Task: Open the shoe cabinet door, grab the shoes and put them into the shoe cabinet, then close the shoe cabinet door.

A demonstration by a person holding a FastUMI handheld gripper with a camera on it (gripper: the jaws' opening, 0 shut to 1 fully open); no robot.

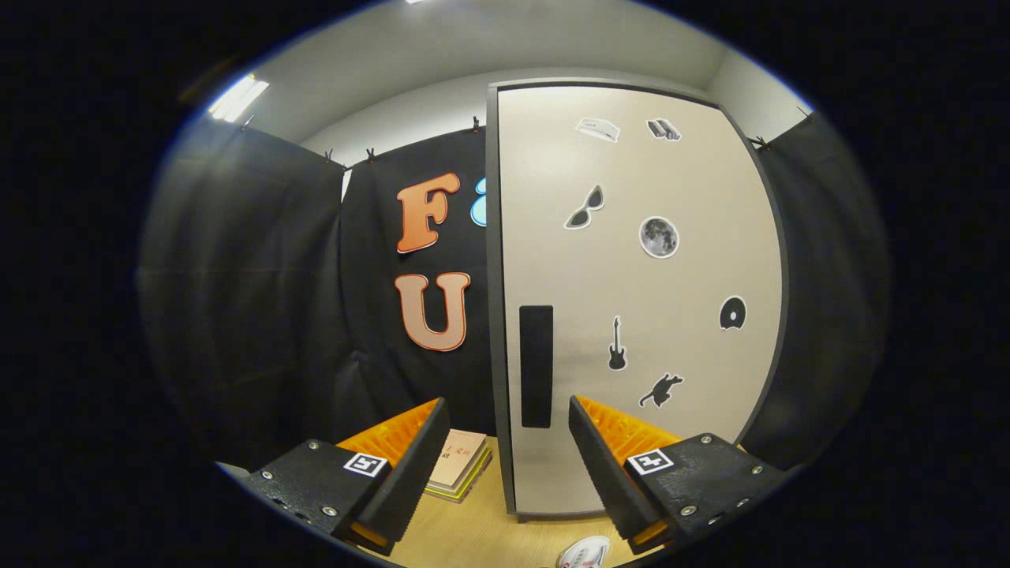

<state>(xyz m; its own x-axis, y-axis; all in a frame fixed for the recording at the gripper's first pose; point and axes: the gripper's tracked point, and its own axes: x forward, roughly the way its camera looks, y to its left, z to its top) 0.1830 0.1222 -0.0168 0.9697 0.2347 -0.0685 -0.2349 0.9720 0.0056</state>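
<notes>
Directly ahead of the tongs (501, 465), held apart, the upright handle (536, 367) of the closed shoe cabinet door (639, 300) is seen.

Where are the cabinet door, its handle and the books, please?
Door (671, 315): gripper view, bare middle panel.
Handle (536, 367): gripper view, middle of the dark strip.
Books (458, 461): gripper view, top cover.
Gripper (505, 450): open.

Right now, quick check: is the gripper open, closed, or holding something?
Gripper: open and holding nothing; its fingers stand apart just short of the closed shoe cabinet door, with the dark handle lined up between them.
</notes>
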